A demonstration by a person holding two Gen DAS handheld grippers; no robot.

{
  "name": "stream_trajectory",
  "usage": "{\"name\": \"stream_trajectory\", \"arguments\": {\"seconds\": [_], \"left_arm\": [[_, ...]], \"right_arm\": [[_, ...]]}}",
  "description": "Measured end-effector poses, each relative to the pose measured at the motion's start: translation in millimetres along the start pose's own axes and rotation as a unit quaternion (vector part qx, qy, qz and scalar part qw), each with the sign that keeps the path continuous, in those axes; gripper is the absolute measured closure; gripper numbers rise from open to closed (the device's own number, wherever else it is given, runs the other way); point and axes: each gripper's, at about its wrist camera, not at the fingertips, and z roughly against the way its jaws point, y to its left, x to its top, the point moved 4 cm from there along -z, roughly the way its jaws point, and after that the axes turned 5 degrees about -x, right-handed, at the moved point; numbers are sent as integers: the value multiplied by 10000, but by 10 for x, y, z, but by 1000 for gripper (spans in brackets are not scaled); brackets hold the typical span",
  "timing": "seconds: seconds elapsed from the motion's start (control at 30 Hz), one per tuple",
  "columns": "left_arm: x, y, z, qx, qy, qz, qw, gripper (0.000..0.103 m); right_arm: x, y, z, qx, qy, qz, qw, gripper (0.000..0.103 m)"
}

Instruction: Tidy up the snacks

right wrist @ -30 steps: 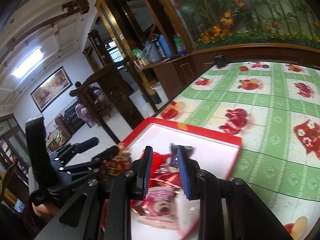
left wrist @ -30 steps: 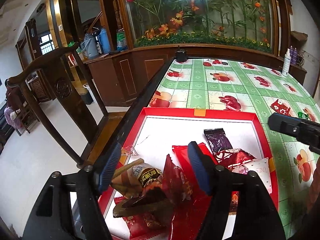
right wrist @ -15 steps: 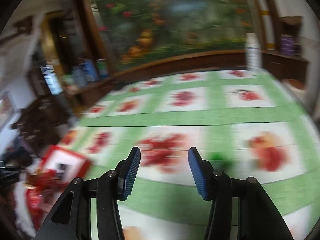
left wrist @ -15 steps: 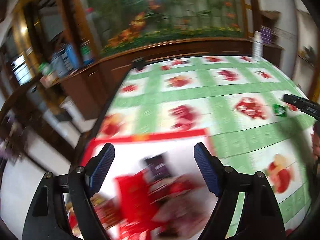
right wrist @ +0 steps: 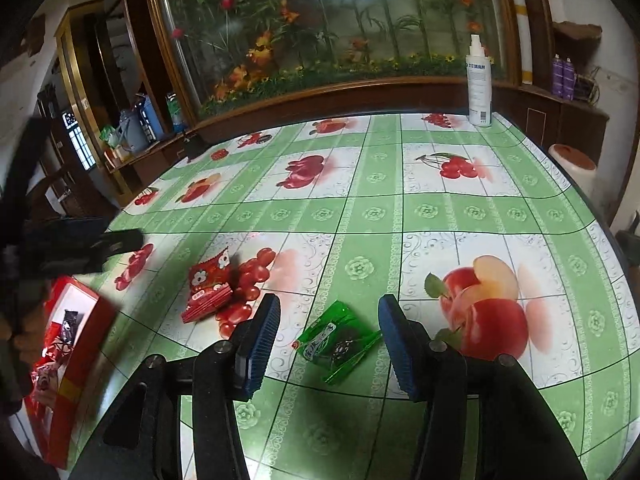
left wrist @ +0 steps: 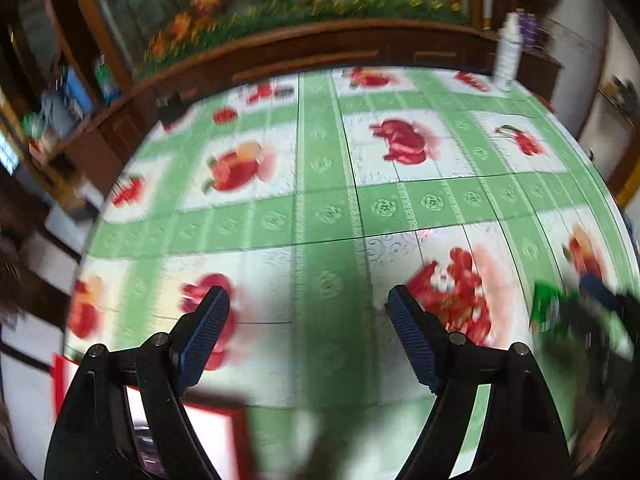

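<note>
Red cardboard forms the shallow tray (right wrist: 86, 334) seen at the far left of the right wrist view, with several dark and red snack packets (right wrist: 60, 340) lying on its white floor. Just right of it, a red sachet with a white flower print (right wrist: 208, 286) is laid flat on the green-and-white fruit-printed oilcloth table (right wrist: 360, 212). Further right, a green transparent snack packet (right wrist: 338, 340) is seen on the cloth between the parted jaws of the right gripper (right wrist: 328, 340), untouched by either blue pad. A white spray bottle (right wrist: 479, 82) is stood upright at the table's far right edge. In the blurred left wrist view, the left gripper (left wrist: 308, 340) is held wide apart over bare cloth, nothing between its jaws.
</note>
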Motion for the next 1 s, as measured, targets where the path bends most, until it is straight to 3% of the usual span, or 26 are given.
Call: {"name": "stream_trajectory", "arguments": {"seconds": [0.17, 0.33, 0.4, 0.47, 0.57, 0.77, 1.0], "left_arm": [[61, -174, -241, -231, 346, 655, 9970, 21], [97, -339, -490, 6, 559, 794, 9953, 21], [58, -379, -595, 92, 661, 754, 9949, 21], [29, -405, -555, 70, 449, 675, 9967, 21], [-14, -487, -507, 69, 408, 361, 9985, 21], [-251, -631, -385, -697, 674, 132, 9952, 21], [-630, -647, -166, -921, 666, -235, 9932, 20]], "right_arm": [[-14, -20, -124, -66, 286, 77, 9995, 48], [-71, -51, -280, -106, 583, -11, 9982, 51], [-101, -20, -309, -250, 600, 170, 9977, 51], [-119, -6, -304, -216, 636, 223, 9975, 57], [-126, -21, -294, -169, 700, 317, 9969, 58], [-159, -68, -229, 150, 936, 472, 9944, 58], [-252, -33, -132, 380, 1080, 842, 9899, 58]]}}
